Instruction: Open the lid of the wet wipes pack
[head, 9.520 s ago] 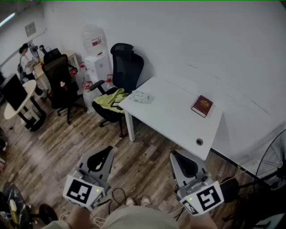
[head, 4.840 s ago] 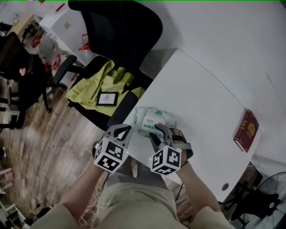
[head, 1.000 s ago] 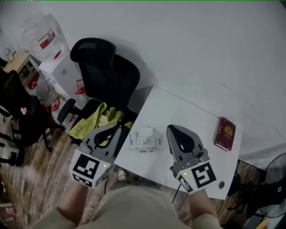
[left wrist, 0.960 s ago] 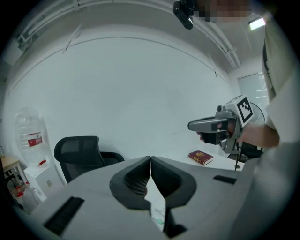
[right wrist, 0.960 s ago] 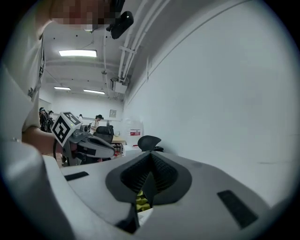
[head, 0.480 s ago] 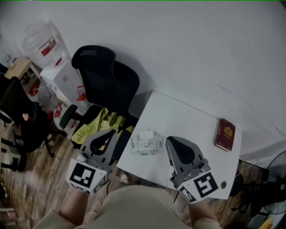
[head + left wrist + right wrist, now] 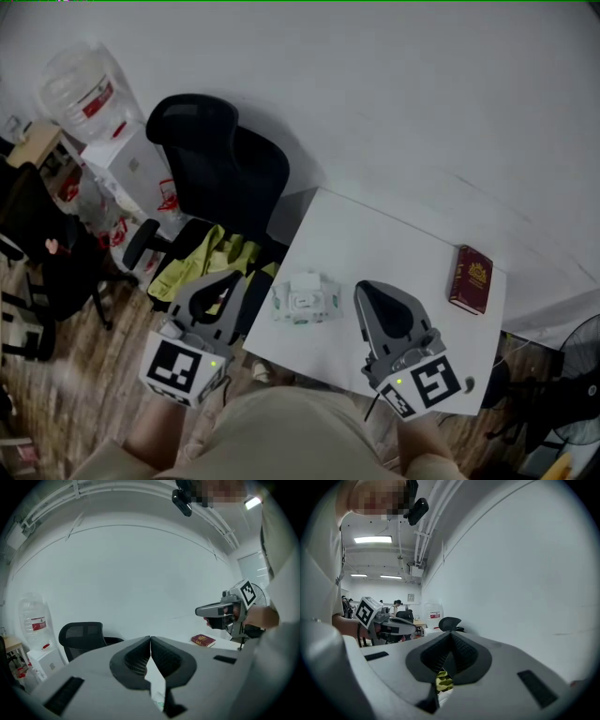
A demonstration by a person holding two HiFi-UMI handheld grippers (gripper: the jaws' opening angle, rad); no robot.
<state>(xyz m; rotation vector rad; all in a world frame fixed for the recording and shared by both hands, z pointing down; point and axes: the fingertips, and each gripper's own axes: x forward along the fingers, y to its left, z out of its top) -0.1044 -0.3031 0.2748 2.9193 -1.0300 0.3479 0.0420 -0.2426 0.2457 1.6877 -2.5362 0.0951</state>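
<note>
White table (image 7: 394,253) against a plain white wall, and the wet wipes pack (image 7: 305,300) lies near its front left corner, right between the two grippers, about level with their tips and touching neither. Left gripper (image 7: 228,277) hovers on the pack's left, out past the table edge by the black office chair (image 7: 220,169), jaws pressed together with nothing in them. The right gripper (image 7: 367,287) sits on the pack's other side above the tabletop, also closed tight and empty, with a red book (image 7: 471,278) ahead and to its right, well apart from the pack.
</note>
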